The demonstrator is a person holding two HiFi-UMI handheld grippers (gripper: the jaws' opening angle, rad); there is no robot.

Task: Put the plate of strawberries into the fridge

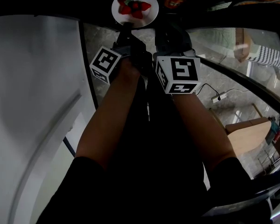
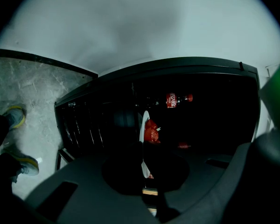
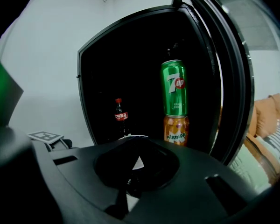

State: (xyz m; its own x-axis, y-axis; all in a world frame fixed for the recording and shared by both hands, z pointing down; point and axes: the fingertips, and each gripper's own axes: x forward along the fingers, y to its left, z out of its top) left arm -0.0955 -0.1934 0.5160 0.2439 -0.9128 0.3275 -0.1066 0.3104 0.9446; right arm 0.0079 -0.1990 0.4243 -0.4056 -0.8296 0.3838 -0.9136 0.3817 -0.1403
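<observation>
The left gripper (image 2: 143, 171) and the right gripper (image 3: 133, 171) both pinch the plate (image 1: 148, 17) of strawberries (image 1: 133, 7) at the open fridge (image 3: 130, 64); it seems not yet set down.

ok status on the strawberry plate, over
Both shut on plate rim: left gripper, right gripper. Holds strawberries, at open fridge. Inside: cola bottle, stacked cans.

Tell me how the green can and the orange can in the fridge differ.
The green can is bright green; the orange can is orange. The green can reads 7up, the orange can Mirinda. The green can stands on top of the orange can. Both are upright, alike in shape, at the right side of the open fridge.
</observation>
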